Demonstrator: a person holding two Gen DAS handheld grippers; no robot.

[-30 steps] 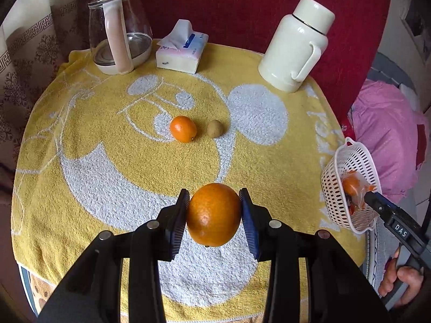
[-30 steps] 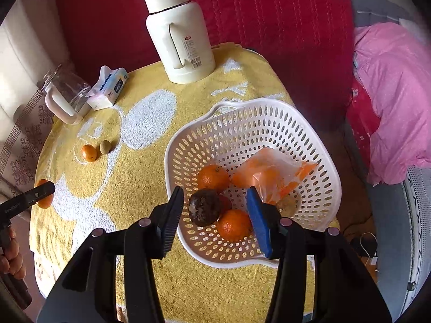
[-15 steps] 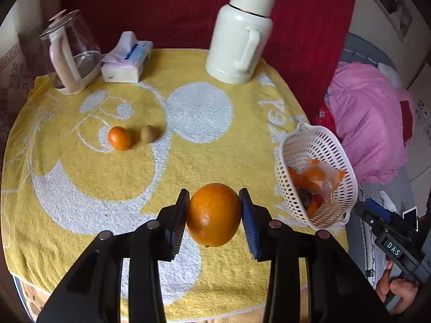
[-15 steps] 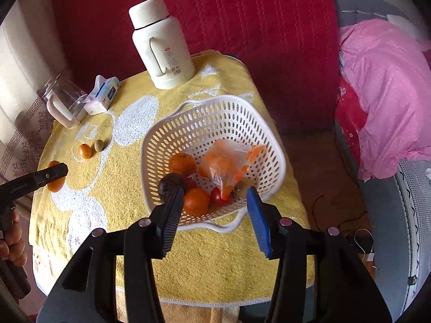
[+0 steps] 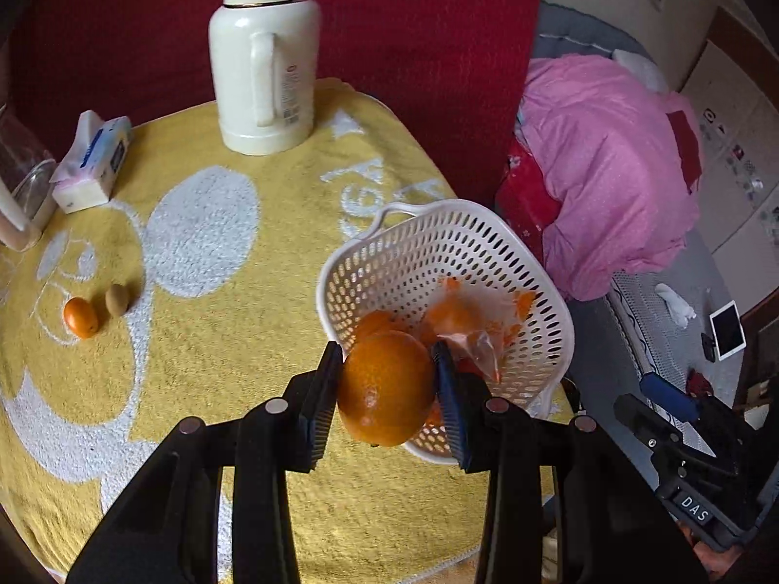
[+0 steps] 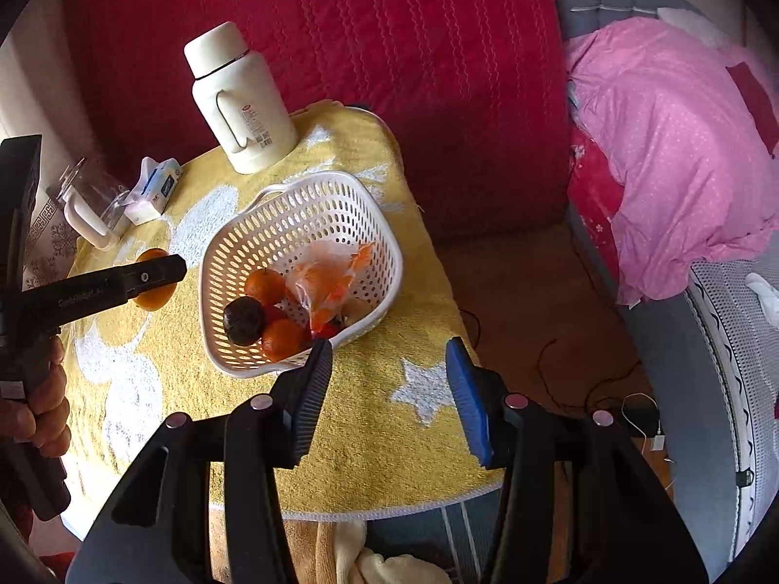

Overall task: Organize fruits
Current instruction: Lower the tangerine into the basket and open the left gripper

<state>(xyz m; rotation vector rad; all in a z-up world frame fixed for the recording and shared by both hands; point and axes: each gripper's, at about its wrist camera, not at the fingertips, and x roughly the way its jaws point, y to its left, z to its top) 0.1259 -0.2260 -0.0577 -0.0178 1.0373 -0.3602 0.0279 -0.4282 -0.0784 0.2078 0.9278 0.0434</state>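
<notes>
My left gripper [image 5: 387, 392] is shut on a large orange [image 5: 384, 387] and holds it above the near rim of the white basket [image 5: 487, 238]. The orange also shows in the right wrist view [image 6: 153, 292], left of the basket [image 6: 292, 204]. The basket holds oranges [image 6: 264, 285], a dark round fruit [image 6: 243, 319] and a plastic bag with orange pieces [image 6: 331, 272]. A small orange [image 5: 80, 317] and a kiwi [image 5: 117, 299] lie on the yellow towel at the left. My right gripper [image 6: 389, 389] is open and empty, in front of the basket near the table's edge.
A white thermos [image 5: 265, 58] stands at the back of the round table. A tissue pack [image 5: 92, 160] and a glass kettle [image 5: 19, 185] stand at the back left. A red sofa back [image 6: 389, 48] and a pink blanket [image 6: 672, 146] lie beyond the table.
My left gripper has carried the large orange right, up to the basket. My right gripper has pulled back from the basket towards the table's front edge.
</notes>
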